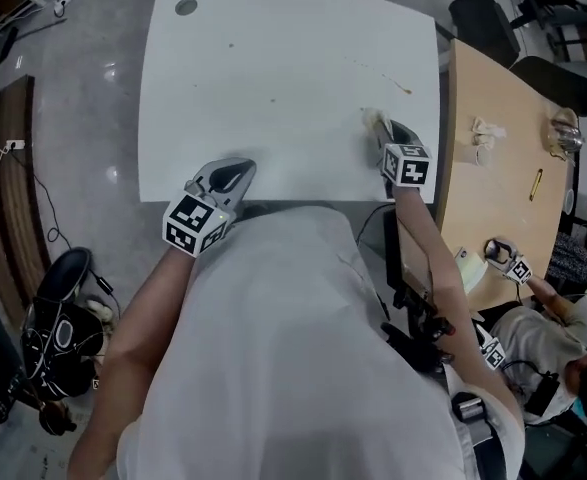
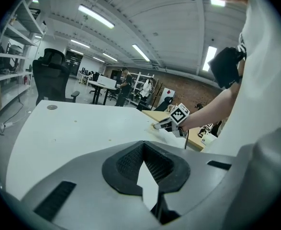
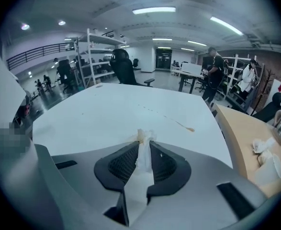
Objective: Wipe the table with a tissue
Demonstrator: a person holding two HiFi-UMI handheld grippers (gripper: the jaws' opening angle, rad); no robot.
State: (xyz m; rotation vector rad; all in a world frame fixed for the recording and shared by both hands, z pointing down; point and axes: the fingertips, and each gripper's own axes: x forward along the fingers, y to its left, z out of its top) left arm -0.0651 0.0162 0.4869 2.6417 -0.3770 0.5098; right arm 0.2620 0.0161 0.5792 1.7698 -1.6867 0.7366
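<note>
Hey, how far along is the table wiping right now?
Done: the right gripper has the tissue clamped, and its tip looks slightly browned, so some wiping seems done. In hand: the tissue is at the near right part of the table. Left: a brown streak beyond it and a few specks mid-table are unwiped. The left gripper is shut and empty by the front edge.

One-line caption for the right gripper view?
Right gripper pinches a tissue, white table and a brown streak ahead.
</note>
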